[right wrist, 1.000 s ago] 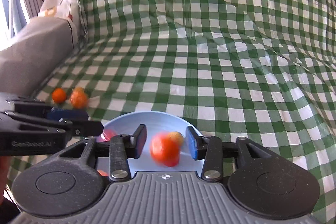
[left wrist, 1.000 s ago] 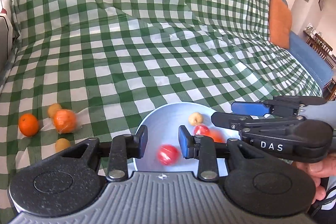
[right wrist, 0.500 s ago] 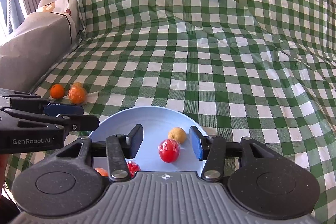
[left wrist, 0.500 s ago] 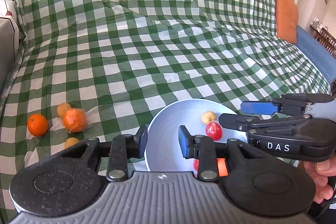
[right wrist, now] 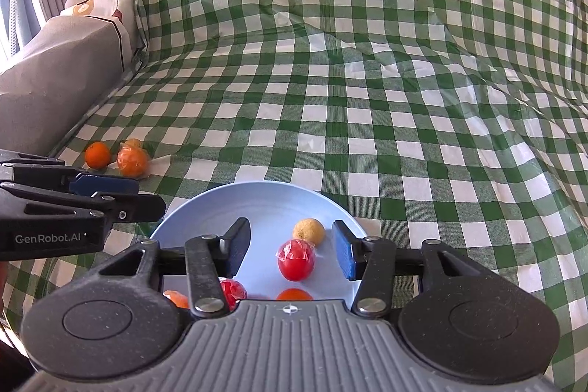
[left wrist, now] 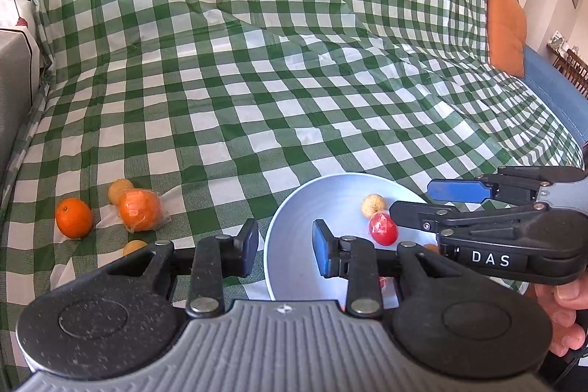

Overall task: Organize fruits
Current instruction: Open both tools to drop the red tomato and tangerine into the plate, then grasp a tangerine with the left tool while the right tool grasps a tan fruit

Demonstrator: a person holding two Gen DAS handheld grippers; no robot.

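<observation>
A pale blue plate [left wrist: 294,208] [right wrist: 257,201] lies on the checked cloth. On it rest a wrapped red fruit [left wrist: 383,227] [right wrist: 296,259], a small tan fruit [left wrist: 373,205] [right wrist: 309,231], a second red fruit [right wrist: 232,292] and an orange one [right wrist: 294,294]. My right gripper [right wrist: 290,248] [left wrist: 430,200] hovers open over the plate; the red fruit lies below its jaws, untouched. My left gripper [left wrist: 284,250] [right wrist: 147,195] stands open and empty over the plate's left rim. To the left on the cloth are a bare orange [left wrist: 73,217] [right wrist: 97,155], a wrapped orange [left wrist: 140,210] [right wrist: 133,161] and two small yellow fruits [left wrist: 120,190].
The green-and-white checked cloth [left wrist: 257,79] covers a sofa seat and back. A grey cushion [right wrist: 55,72] bounds the left side. An orange cushion [left wrist: 505,28] leans at the far right. A person's hand [left wrist: 566,318] holds the right gripper's handle.
The red fruit that was blurred between the right jaws has come to rest on the plate, and those jaws stand wider. Another red fruit rolled toward the plate's near edge.
</observation>
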